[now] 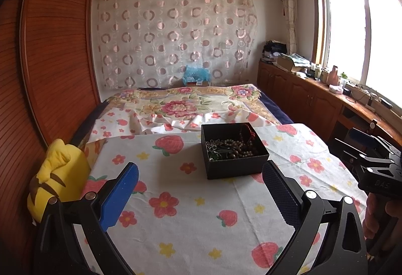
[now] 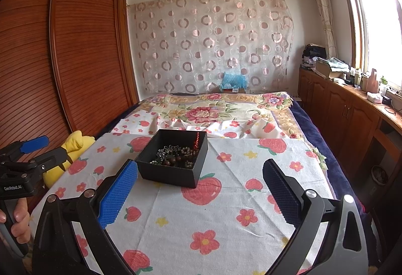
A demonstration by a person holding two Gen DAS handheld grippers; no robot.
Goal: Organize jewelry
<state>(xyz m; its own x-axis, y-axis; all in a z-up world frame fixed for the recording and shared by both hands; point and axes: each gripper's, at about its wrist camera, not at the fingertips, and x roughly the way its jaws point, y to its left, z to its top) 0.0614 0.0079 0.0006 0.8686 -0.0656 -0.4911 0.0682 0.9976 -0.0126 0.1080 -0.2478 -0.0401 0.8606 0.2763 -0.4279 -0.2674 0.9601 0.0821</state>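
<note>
One black box (image 1: 233,150) sits on the strawberry-print cloth (image 1: 191,212), loaded with tangled jewelry (image 1: 232,147) — beaded strands, dark stones, a red cord against its far wall. Left gripper (image 1: 201,189) hangs in front of it, fingers spread wide, the box ahead of the gap and nearer the right-hand finger. Right gripper (image 2: 201,190) is splayed open too — box ahead, just past its blue left finger (image 2: 118,196). Nothing held. Yellow plush toy (image 1: 54,177) sits at the cloth's left edge.

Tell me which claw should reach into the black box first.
Probably the left claw: the black jewelry box sits nearly centred ahead of its open fingers. For the right claw, also open, the box lies off toward its left finger.
</note>
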